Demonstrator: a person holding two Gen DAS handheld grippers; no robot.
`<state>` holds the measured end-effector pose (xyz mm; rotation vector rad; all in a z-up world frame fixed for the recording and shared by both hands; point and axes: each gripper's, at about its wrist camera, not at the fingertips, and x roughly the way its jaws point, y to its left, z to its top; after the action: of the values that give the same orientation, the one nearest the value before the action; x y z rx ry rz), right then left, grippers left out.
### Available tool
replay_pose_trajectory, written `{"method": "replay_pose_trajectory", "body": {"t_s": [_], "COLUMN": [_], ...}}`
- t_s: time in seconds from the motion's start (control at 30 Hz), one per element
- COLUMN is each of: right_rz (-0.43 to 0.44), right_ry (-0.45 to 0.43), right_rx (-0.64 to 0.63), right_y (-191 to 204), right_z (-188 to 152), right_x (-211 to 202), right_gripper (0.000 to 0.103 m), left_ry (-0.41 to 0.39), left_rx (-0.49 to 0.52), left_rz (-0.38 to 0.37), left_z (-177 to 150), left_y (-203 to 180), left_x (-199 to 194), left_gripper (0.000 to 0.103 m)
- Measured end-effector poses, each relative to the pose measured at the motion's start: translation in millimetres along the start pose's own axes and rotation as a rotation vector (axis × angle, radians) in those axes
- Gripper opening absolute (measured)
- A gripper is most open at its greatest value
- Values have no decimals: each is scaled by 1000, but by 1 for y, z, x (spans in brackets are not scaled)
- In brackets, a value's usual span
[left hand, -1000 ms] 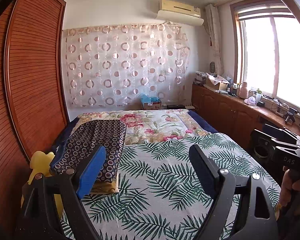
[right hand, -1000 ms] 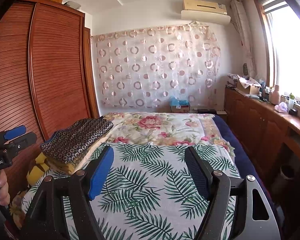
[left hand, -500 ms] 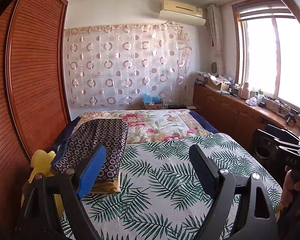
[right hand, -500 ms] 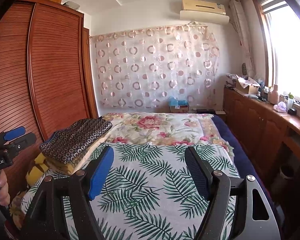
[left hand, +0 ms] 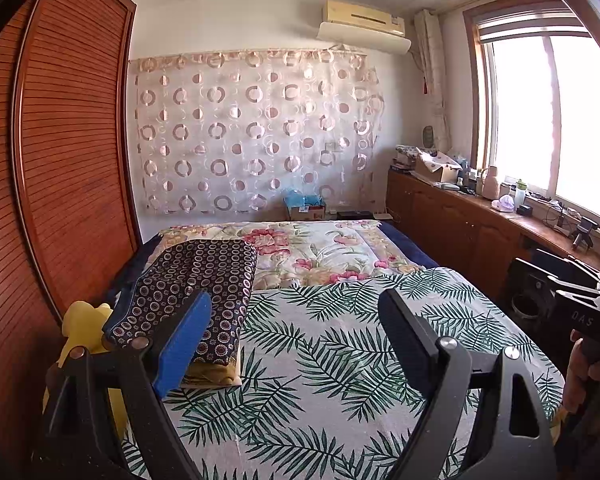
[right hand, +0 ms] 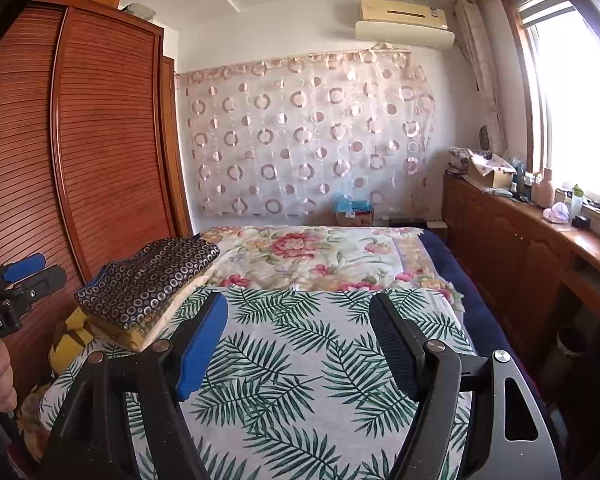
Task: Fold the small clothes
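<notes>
Dark ring-print clothes stacked folded at the near left of the bed, on a yellowish layer; probably soft, light and floppy, so best pinched at a corner or the folded edge. Left hand-held gripper and right hand-held gripper both spread wide, pinching nothing. Same as a second ago, nothing moved.

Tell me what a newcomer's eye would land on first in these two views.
First, the palm-leaf sheet spread over the near half of the bed, with the open left gripper and open right gripper poised above it, both empty. Next, the folded dark circle-print cloth stacked at the sheet's left edge by the wooden wardrobe. Then the ring-patterned curtain on the far wall.
</notes>
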<state>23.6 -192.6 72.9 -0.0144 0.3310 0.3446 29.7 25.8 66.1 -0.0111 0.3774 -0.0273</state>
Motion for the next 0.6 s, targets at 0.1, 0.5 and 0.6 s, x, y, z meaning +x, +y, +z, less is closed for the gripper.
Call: {"method": "replay_pose_trajectory", "body": {"t_s": [0.1,0.5,0.6], "right_rz": [0,-2,-4], "right_ry": [-1,-7,-7], "right_rx": [-1,-6,-4], "right_y": [0,-1,0], "right_z": [0,-1,-2], "right_x": [0,0,0], "right_gripper": [75,75,75], "left_ry": [-1,-3,-6], "left_rx": [-1,0,1], "left_rz": [-1,0,0], "left_z": [0,1,5], "left_y": [0,-3,-4], "left_x": [0,-1,-3], "left_gripper": [86,86,86]}}
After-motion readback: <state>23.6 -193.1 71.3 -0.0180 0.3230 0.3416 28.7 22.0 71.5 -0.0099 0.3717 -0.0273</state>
